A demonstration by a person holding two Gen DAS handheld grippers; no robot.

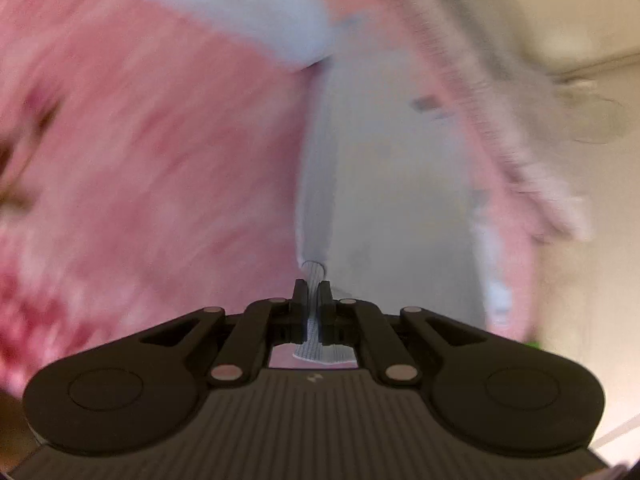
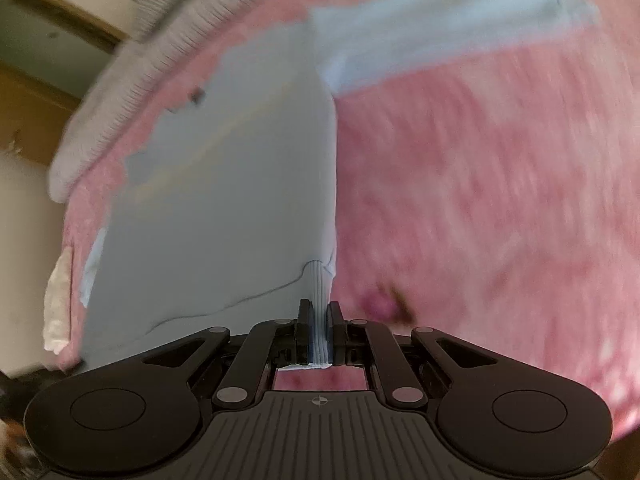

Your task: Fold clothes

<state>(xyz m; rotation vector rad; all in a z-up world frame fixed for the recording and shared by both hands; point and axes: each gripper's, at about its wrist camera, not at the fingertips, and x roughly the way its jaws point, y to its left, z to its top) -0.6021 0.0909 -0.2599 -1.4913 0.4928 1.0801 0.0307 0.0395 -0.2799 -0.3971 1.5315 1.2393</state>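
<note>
A light blue garment [image 1: 392,184] lies spread on a pink patterned cover [image 1: 152,168]. My left gripper [image 1: 313,294] is shut on a ribbed hem corner of this garment, and the fabric stretches away from the jaws. In the right wrist view the same light blue garment [image 2: 240,184] spreads to the left over the pink cover [image 2: 480,200], with one sleeve [image 2: 440,32] reaching right. There my right gripper [image 2: 319,312] is shut on another ribbed hem corner. Both views are blurred by motion.
A grey ribbed edge [image 2: 132,80] borders the pink cover at the far side. Beyond it are pale walls and wooden trim [image 2: 48,20]. A dark brown mark [image 2: 400,308] shows on the cover near my right gripper. A white crumpled piece [image 2: 58,304] lies at the left edge.
</note>
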